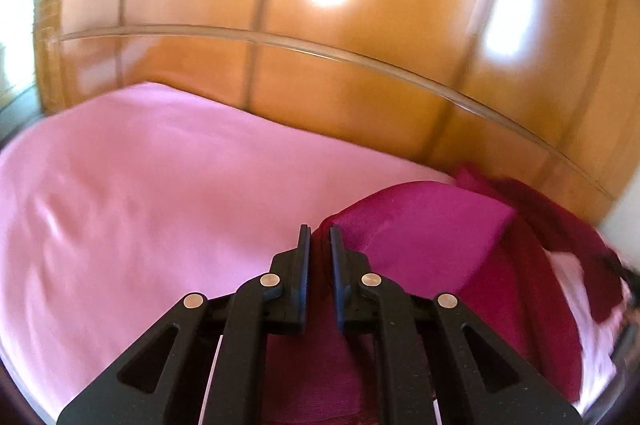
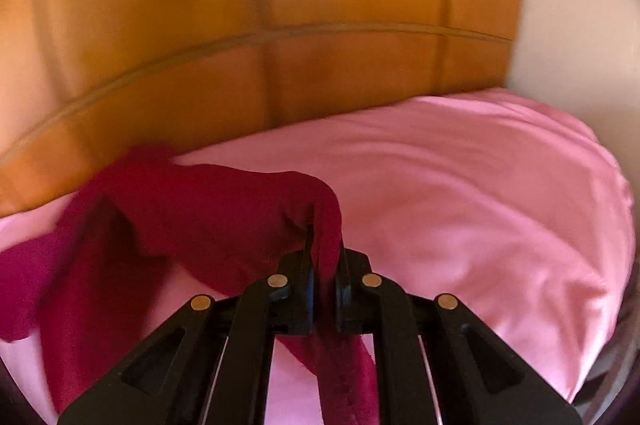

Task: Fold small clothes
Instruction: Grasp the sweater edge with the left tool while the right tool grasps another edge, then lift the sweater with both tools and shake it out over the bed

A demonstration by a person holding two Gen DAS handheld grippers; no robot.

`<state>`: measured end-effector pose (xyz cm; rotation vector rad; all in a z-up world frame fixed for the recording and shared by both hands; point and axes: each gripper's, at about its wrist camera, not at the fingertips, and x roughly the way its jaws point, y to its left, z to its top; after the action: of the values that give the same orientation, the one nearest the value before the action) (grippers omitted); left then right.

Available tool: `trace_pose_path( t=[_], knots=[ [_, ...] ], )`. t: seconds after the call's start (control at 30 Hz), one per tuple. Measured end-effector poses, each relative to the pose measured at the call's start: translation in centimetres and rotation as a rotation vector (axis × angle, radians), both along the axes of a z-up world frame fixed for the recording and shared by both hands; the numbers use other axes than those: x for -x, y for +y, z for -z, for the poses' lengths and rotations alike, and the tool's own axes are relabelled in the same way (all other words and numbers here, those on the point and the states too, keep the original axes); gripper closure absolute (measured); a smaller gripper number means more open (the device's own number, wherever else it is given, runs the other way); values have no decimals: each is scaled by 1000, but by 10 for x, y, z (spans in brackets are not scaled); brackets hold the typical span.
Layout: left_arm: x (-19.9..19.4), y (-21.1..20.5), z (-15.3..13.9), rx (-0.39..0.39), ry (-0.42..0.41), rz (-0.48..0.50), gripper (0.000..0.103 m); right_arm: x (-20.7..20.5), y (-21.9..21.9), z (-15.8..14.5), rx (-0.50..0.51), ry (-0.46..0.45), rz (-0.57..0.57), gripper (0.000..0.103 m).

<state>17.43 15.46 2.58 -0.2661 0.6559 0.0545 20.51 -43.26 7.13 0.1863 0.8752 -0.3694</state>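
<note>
Both claws are clamped on the magenta garment (image 1: 424, 225), left gripper (image 1: 320, 237) and right gripper (image 2: 325, 237) each pinching an edge, so it hangs stretched above the near side of the pink bedsheet (image 2: 460, 185); lifted, I'd judge, for folding.

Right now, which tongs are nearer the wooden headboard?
Can't tell: neither view shows a clear lead. Left tongs and right tongs both grip the magenta garment over the pink sheet, short of the headboard.

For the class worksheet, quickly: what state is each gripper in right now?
Left gripper: closed on the magenta garment.
Right gripper: closed on the same garment.
</note>
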Motion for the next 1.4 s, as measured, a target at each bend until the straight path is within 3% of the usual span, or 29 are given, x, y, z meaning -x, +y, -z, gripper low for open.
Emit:
trace_pose_path(
  t=[0.13, 0.23, 0.27, 0.3, 0.33, 0.37, 0.4, 0.47, 0.57, 0.67, 0.73, 0.9, 1.0, 1.03, 1.1, 1.13, 1.3, 1.4],
  knots=[
    [-42, 44, -8, -1, 31, -160, 95, -17, -46, 15, 28, 65, 108, 97],
    [-66, 68, -12, -55, 56, -274, 94, -30, -68, 25, 37, 109, 143, 94],
    [-74, 73, -12, -64, 71, -291, 87, -33, -72, 25, 40, 114, 141, 91],
    [-79, 76, -10, -71, 88, -308, 76, -35, -76, 25, 54, 115, 149, 77],
    [-79, 78, -10, -74, 92, -325, 48, -38, -78, 24, 59, 111, 152, 60],
    [-73, 80, -12, -71, 71, -351, 33, -36, -80, 22, 60, 99, 151, 57],
    [-67, 78, -12, -58, 45, -352, 33, -35, -77, 18, 61, 84, 143, 55],
    [-50, 69, -6, 17, 36, -264, 33, -29, -67, 11, 34, 63, 102, 52],
    [-31, 41, 16, 146, 58, -68, 35, -12, -41, 6, -124, 37, -46, 52],
    [-13, 3, 50, 322, 126, 149, 48, 17, 1, 11, -417, 66, -229, 57],
    [-3, -20, 67, 425, 164, 237, 50, 35, 29, 17, -590, 100, -329, 61],
    [15, -77, 103, 609, 247, 350, 50, 67, 88, 35, -802, 210, -486, 61],
    [20, -101, 111, 633, 234, 351, 50, 70, 100, 37, -795, 204, -491, 62],
    [19, -104, 111, 645, 225, 345, 51, 68, 100, 36, -806, 198, -482, 68],
    [16, -109, 112, 684, 245, 369, 82, 68, 107, 29, -764, 178, -488, 80],
    [13, -109, 109, 655, 249, 367, 100, 71, 110, 26, -732, 177, -497, 84],
    [28, -92, 64, 624, 180, 415, 100, 84, 113, -4, -553, 124, -576, 89],
    [39, -71, 30, 629, 146, 451, 101, 95, 99, -24, -559, 88, -607, 90]
  ],
)
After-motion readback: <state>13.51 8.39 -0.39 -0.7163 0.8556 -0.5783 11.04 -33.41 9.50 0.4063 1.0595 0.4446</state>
